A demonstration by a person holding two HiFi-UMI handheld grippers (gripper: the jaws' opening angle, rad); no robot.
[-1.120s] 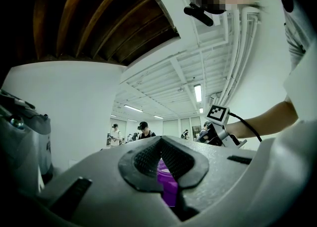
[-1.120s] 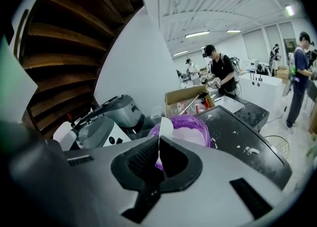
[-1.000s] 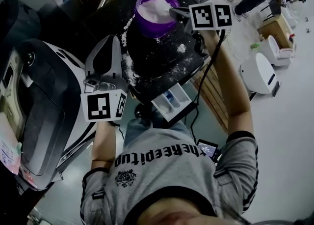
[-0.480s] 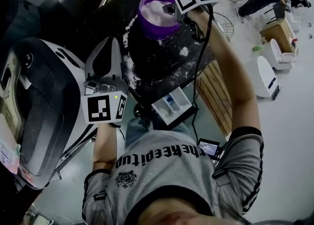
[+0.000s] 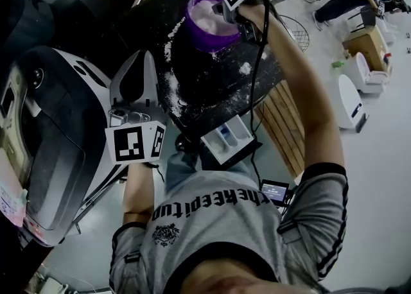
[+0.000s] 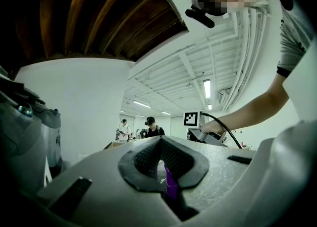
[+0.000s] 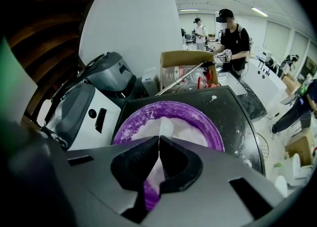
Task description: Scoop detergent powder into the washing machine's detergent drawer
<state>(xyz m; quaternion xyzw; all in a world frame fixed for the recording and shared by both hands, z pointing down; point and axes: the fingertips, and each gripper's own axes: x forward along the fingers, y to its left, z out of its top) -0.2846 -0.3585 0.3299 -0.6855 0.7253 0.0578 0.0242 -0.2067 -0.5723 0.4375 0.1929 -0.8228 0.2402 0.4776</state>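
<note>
Right tool (image 7: 158, 141) clenched on scoop (image 7: 166, 128) over purple bowl (image 5: 207, 34).
A tilt could spill powder (image 7: 190, 133) short of the drawer (image 5: 225, 137) (left tool (image 6: 161, 146) closed, idle).

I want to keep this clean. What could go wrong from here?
The right gripper holds the scoop by its thin handle at the tub; it could tilt and spill. The drawer sits well away past the table edge, and spilled powder already marks that path. The gripper's cable hangs near the drawer and might snag.
</note>
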